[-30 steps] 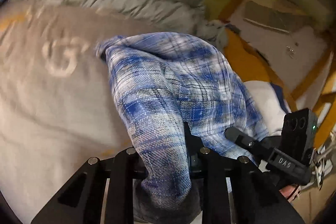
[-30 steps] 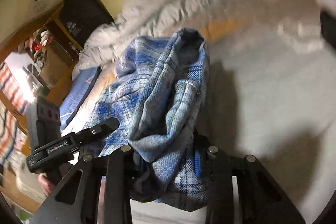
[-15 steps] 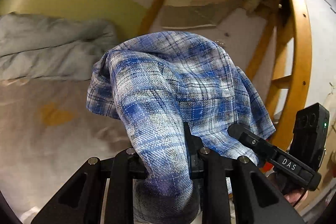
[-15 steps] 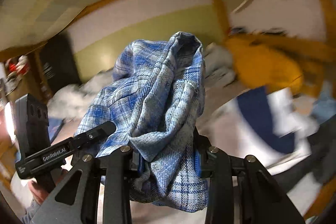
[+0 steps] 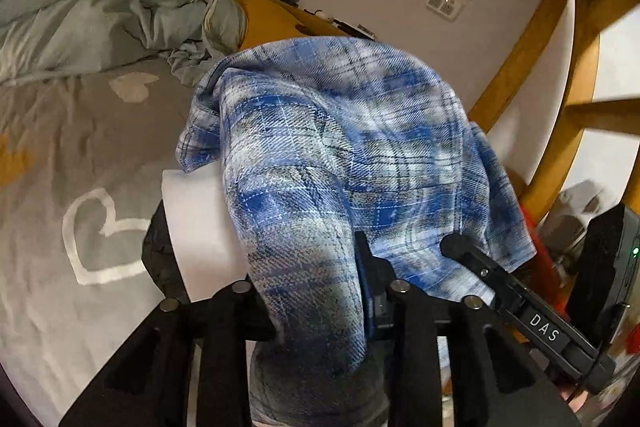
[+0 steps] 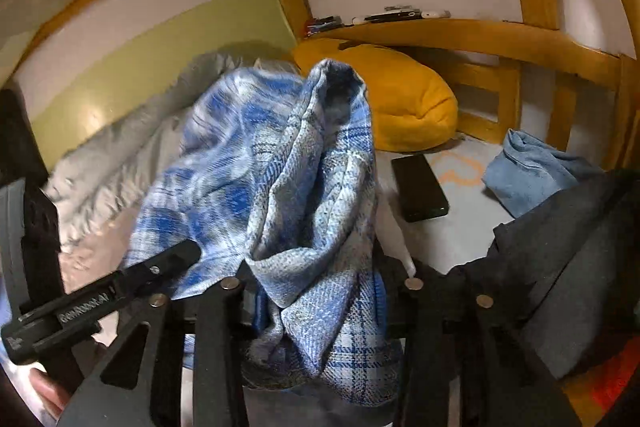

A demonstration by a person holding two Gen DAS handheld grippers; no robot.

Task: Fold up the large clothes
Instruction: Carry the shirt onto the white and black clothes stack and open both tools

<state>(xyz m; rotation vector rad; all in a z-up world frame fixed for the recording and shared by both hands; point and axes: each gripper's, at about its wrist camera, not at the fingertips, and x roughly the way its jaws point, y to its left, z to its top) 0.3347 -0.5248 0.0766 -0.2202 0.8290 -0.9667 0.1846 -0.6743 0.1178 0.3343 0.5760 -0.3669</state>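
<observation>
A blue and white plaid shirt [image 5: 340, 155] is bunched up and held in the air over the bed between both grippers. My left gripper [image 5: 296, 239] has the shirt between its jaws, which are opening; its white left finger [image 5: 196, 227] shows bare beside the cloth. My right gripper [image 6: 316, 267] also has a thick fold of the shirt [image 6: 312, 179] between its opening jaws. Each gripper appears in the other's view, the right gripper [image 5: 520, 311] low on the right and the left gripper [image 6: 108, 287] low on the left.
Below lies a grey bed sheet [image 5: 60, 147] with heart prints and a crumpled grey-blue duvet [image 5: 100, 15] at the wall. A yellow pillow [image 6: 400, 99], a black phone [image 6: 420, 187], a folded light blue cloth [image 6: 536, 175] and a dark garment [image 6: 560, 267] lie near the wooden bed frame [image 6: 520, 43].
Both grippers have swung with the shirt from over the sheet toward the bed's end and risen. The left gripper's white finger now shows beside the cloth.
</observation>
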